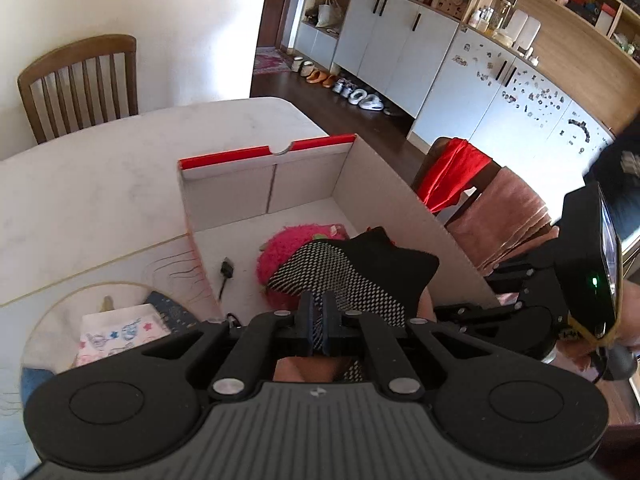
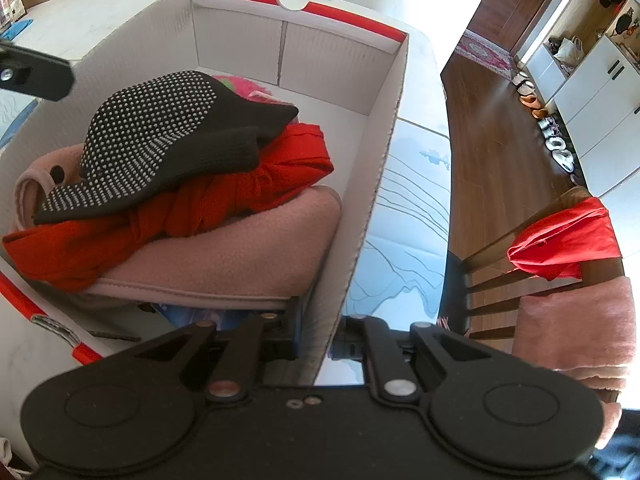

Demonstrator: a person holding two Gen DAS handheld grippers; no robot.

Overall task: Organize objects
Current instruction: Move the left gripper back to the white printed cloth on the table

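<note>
A white cardboard box with red rim [image 1: 264, 154] [image 2: 384, 160] stands on the table. My left gripper [image 1: 316, 320] is shut on a black dotted sock [image 1: 352, 272] and holds it over the box's inside. The sock [image 2: 160, 136] lies on top of a red cloth [image 2: 240, 192] and a pink fleece item [image 2: 248, 252] in the box. A pink fuzzy item [image 1: 280, 248] lies deeper in the box. My right gripper [image 2: 320, 340] straddles the box's right wall, one finger inside, one outside, and looks closed on the wall.
A black cable end [image 1: 226, 270] lies on the box floor. A round plate with a printed packet [image 1: 116, 330] sits left of the box. A chair with red and pink cloths [image 2: 568, 240] stands right of the table [image 1: 80, 184]. Another chair [image 1: 80, 80] stands behind.
</note>
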